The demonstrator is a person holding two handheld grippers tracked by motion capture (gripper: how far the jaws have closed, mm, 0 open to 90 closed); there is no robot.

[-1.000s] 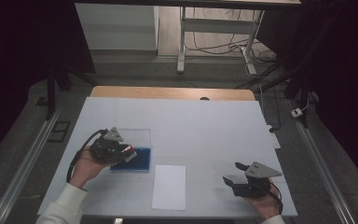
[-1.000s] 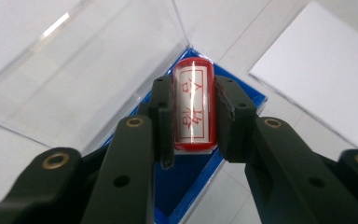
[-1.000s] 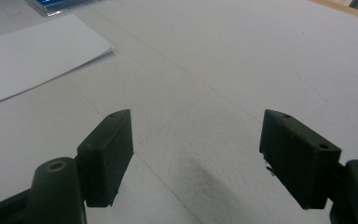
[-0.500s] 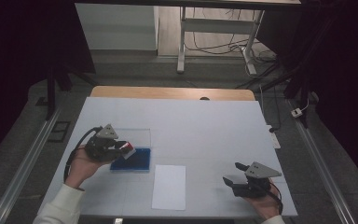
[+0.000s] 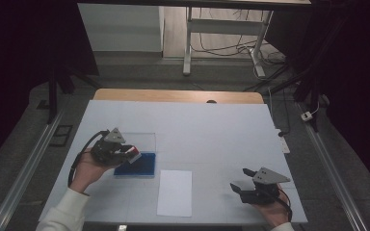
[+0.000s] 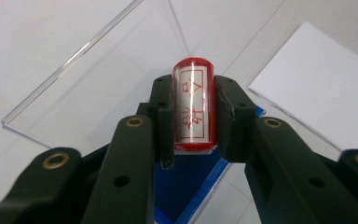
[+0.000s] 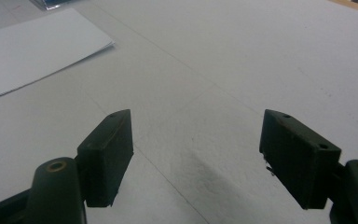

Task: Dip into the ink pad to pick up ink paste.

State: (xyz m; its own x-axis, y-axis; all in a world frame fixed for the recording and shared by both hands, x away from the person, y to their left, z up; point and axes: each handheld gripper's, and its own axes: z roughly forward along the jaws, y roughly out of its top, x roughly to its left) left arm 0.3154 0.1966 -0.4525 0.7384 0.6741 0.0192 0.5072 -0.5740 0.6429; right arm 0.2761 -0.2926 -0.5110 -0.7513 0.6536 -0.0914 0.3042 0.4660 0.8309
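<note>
Over the blue ink pad (image 5: 136,165) near the table's (image 5: 212,125) left front, the left gripper (image 6: 193,109) was clamped on a red-rimmed stamp (image 6: 194,106) — its jaws pressed against the stamp's two sides, the red characters on its white face turned toward the gripper's camera. A clear lid (image 6: 93,79) lay open behind the pad, and a white paper sheet (image 5: 174,192) lay just beside it. Well apart, at the right front, the right gripper (image 7: 196,154) rested low over bare table — jaws wide apart, holding nothing.
</note>
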